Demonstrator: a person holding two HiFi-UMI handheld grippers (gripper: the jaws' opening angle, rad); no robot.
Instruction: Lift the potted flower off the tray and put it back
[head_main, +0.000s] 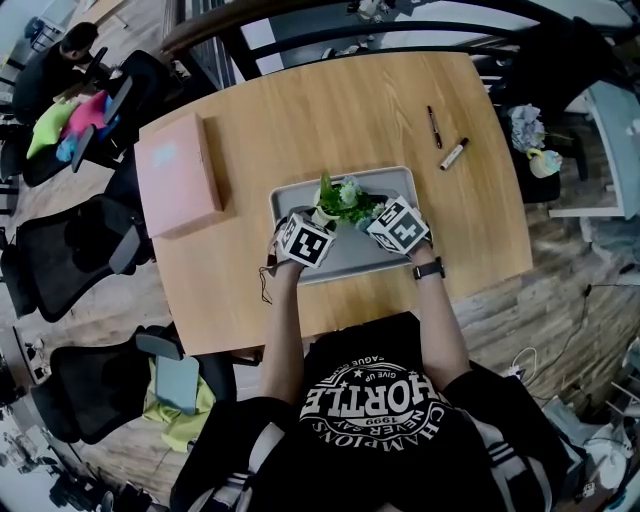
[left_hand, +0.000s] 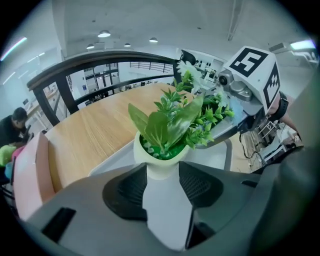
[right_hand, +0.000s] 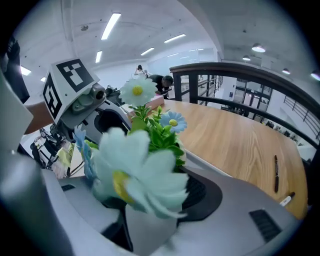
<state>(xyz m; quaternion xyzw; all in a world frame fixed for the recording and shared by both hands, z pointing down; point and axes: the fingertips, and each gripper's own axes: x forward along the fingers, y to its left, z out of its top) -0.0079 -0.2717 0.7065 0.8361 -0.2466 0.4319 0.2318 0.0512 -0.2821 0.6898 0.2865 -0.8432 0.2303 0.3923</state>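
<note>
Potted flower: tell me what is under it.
The grey tray on the wooden table lies below the potted flower. Its base is covered by the left tool and right tool, so contact cannot be seen.

The potted flower is being flanked by the left gripper and the right gripper inside the tray. A pink box is being borne by the table.

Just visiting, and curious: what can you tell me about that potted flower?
The potted flower has green leaves and pale blue and white blooms, artificial-looking, in a smooth cream pot. It stands upright over the grey tray, clasped at the sides by the left gripper; the right gripper flanks it opposite.
</note>
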